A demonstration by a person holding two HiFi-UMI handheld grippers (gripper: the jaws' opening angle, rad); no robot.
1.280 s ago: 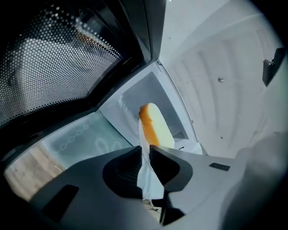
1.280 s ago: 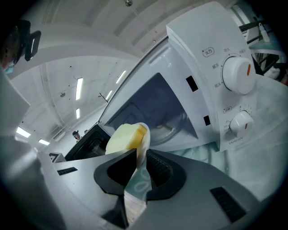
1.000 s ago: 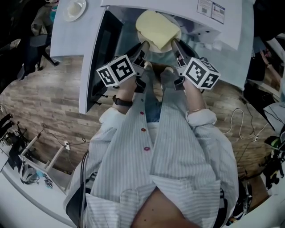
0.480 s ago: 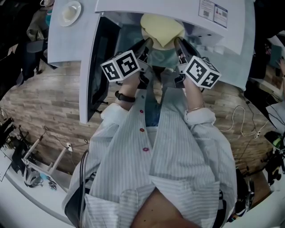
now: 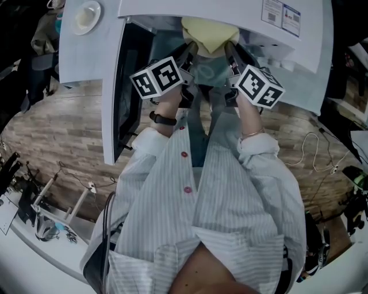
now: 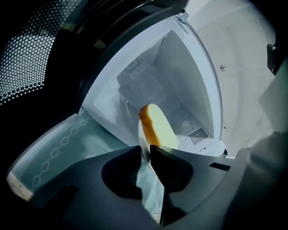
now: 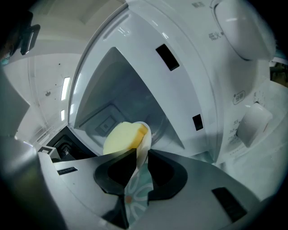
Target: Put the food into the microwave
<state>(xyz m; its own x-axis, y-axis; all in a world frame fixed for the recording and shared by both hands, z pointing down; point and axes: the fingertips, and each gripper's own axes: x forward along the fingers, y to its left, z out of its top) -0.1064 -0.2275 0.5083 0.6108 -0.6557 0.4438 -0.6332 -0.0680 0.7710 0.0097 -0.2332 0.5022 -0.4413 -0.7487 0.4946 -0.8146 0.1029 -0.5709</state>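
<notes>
Plate [image 5: 206, 74], bread [image 6: 157, 128] aboard, is pinched at its rim by left claw [image 6: 145, 152] and right claw [image 7: 141, 155].

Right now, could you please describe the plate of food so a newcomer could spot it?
Find the open white microwave. At its mouth, the person in the striped shirt holds out a pale green patterned plate. Unlike the white dish farther left, it carries yellow food.

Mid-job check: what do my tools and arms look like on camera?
The left tool and right tool have grey bodies, black jaws, each topped by a white cube with black square markers. Pale striped sleeves, cuffs rolled. Dark wristband on the left wrist, thin bracelet on the right.
</notes>
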